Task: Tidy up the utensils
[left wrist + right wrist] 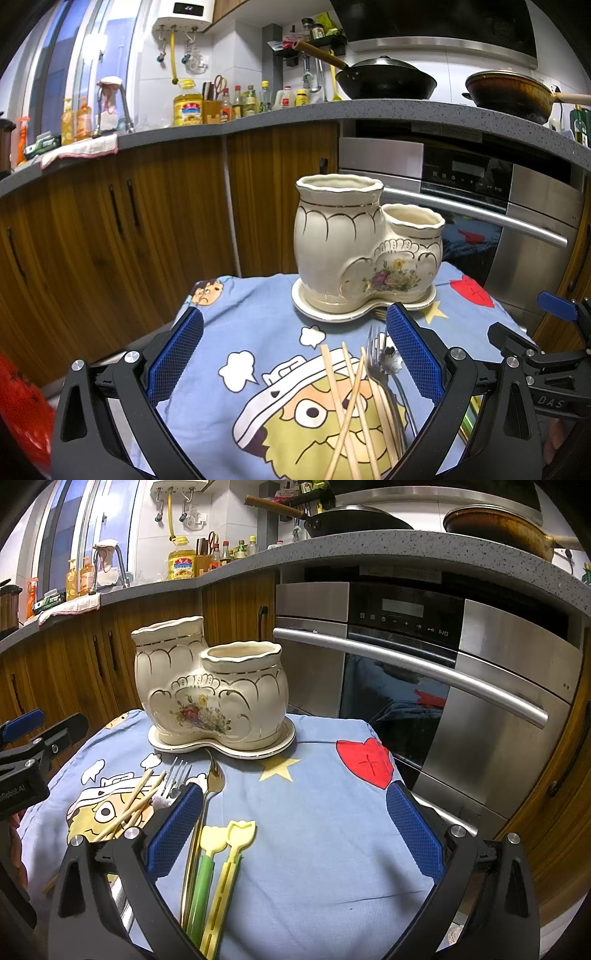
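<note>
Beside holder [212, 690], bare cloth [317, 812] rightward.

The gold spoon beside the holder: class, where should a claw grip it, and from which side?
Grip the gold spoon on its thin handle, behind the bowl, coming down from above with fingers either side. It lies flat on the cloth, close beside the green stick.
</note>
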Demonstrator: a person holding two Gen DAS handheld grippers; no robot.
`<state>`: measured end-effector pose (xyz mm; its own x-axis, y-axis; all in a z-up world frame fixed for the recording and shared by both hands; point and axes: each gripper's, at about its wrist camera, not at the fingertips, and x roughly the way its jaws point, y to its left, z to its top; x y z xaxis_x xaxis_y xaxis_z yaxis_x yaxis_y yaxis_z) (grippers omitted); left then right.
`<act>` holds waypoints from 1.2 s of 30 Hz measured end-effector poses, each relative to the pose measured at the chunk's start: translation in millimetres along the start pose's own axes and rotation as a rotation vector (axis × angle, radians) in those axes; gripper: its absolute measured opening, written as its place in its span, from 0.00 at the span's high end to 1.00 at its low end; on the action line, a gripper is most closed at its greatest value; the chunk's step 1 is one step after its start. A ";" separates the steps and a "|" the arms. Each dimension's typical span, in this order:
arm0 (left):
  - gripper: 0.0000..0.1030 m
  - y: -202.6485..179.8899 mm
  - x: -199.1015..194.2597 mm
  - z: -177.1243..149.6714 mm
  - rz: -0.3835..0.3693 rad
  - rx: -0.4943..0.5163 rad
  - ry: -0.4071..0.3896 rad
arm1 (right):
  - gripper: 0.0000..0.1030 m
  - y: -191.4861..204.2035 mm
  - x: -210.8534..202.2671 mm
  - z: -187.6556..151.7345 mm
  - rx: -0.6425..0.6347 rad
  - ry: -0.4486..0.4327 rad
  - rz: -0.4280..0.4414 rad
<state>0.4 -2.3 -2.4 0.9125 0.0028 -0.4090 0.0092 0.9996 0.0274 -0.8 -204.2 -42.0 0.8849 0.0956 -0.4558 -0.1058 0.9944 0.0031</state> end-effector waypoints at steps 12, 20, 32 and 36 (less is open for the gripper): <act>0.05 -0.3 0.8 -0.3 0.001 -0.001 0.002 | 0.05 0.2 1.0 0.5 -0.002 0.003 -0.001; 0.05 0.1 0.0 0.4 -0.001 0.001 0.002 | 0.05 0.5 1.4 0.5 -0.006 0.006 -0.001; 0.05 0.1 0.1 0.6 0.000 0.002 0.003 | 0.05 1.8 2.8 -0.9 -0.010 0.007 -0.004; 0.05 0.1 0.1 0.6 0.000 0.001 0.002 | 0.05 1.5 3.0 -0.9 -0.010 0.007 -0.003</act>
<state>0.8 -2.2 -1.9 0.9115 0.0026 -0.4112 0.0100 0.9995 0.0286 1.3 -202.5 -44.2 0.8819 0.0922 -0.4624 -0.1075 0.9942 -0.0068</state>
